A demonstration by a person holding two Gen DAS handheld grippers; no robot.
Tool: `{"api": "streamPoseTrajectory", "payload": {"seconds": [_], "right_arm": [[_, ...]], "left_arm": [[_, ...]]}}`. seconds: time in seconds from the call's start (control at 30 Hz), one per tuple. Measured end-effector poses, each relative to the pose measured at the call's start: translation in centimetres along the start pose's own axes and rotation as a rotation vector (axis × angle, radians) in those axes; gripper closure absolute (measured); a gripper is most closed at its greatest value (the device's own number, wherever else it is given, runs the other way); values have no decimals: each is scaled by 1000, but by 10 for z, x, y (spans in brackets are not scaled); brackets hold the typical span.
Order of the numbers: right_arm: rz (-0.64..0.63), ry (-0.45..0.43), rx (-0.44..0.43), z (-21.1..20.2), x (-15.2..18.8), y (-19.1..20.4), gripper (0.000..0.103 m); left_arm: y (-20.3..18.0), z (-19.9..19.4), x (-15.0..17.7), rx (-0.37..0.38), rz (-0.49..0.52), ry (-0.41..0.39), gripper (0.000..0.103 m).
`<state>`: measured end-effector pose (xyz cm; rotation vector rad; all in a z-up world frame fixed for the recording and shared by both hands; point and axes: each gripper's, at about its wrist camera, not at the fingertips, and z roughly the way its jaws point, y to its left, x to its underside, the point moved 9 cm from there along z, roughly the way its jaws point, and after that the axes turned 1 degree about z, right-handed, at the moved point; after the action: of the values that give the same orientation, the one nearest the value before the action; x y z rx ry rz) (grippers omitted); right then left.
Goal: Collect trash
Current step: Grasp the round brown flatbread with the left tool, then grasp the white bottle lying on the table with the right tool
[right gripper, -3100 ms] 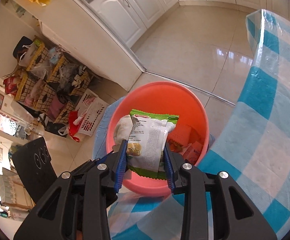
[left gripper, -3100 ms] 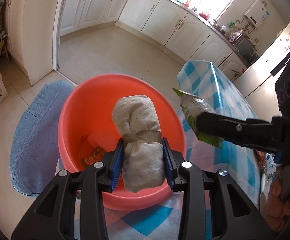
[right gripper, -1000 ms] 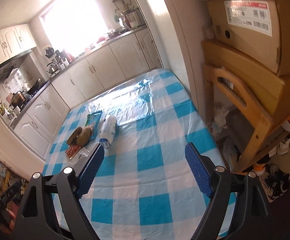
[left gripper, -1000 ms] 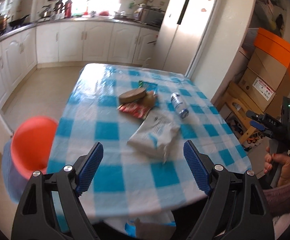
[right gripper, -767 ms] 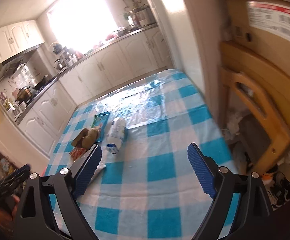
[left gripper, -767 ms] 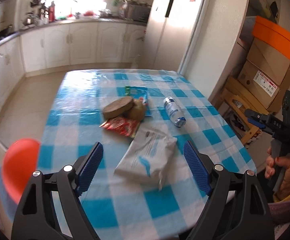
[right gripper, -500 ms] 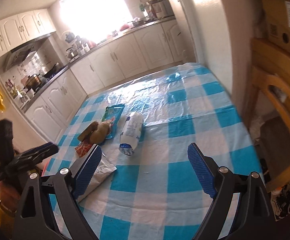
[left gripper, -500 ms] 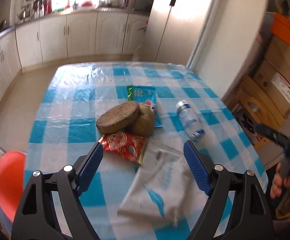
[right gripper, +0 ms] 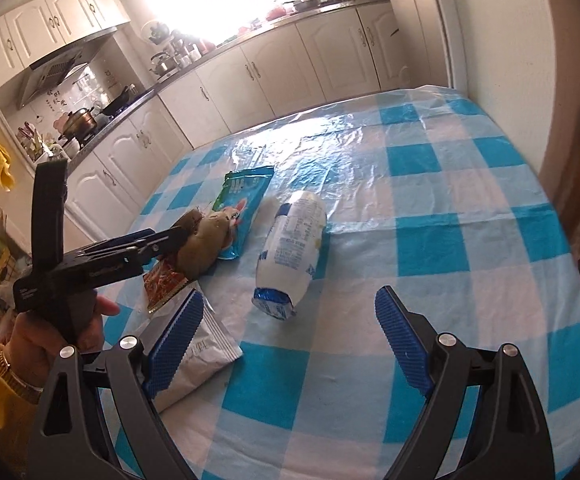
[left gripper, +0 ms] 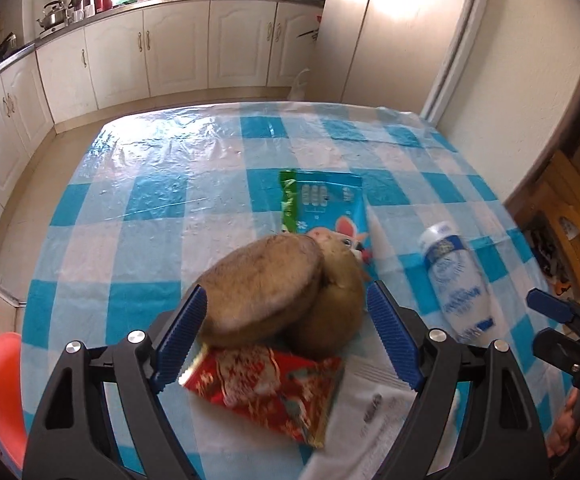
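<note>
I am working over the checked table (left gripper: 138,216). The brown lumps (left gripper: 278,304) are lying between the spread, empty left tool (left gripper: 286,340); I am judging it best to close low. The white bottle (right gripper: 294,256) is lying just ahead of the released right tool (right gripper: 286,340).

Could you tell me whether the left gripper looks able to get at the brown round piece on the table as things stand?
Probably yes. The left gripper is open, with the brown round piece right between its fingers and nothing above it; a second brown lump leans against it and may be caught too.
</note>
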<state>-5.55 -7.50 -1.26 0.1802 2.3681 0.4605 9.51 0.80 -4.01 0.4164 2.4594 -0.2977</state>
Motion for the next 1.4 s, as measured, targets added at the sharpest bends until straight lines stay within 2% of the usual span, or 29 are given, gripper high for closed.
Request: {"api": "streamPoseTrajectory", "payload": {"seconds": [0.17,0.53,0.73,0.8,0.87,0.93,1.0,1.17,1.27,1.33,1.4], "right_arm": [[-19,16,-16,17,-11,8,16],[-45,32,-6,49,-29,14,16],[-57,22,19,52,-33,8,16],[-61,21,18,52,-34,8,16],[-83,17,27,54,-34,9,18],[-99,18,57,56,-34,8,26],[-102,26,59,59,-33,8,29],[-98,40,72,66,-30,4,31],[-107,54,84,71,-26,2,42],[-101,60,78,74,-25,1,50],[-107,52,86,74,-24,1,53]], "left_arm": [[5,11,-4,-12,-4,1,20],[13,13,-8,2,-35,-28,28],[11,11,-8,-4,-33,-50,34],[8,9,-8,-3,-25,-59,41],[6,7,-8,-14,-22,-62,43],[5,6,-9,-18,-18,-67,45],[3,5,-11,-13,-17,-76,51],[2,4,-11,-7,-22,-80,51],[4,3,-10,17,-27,-78,50],[8,3,-9,22,-34,-67,43],[16,2,-9,14,-19,-59,30]]}}
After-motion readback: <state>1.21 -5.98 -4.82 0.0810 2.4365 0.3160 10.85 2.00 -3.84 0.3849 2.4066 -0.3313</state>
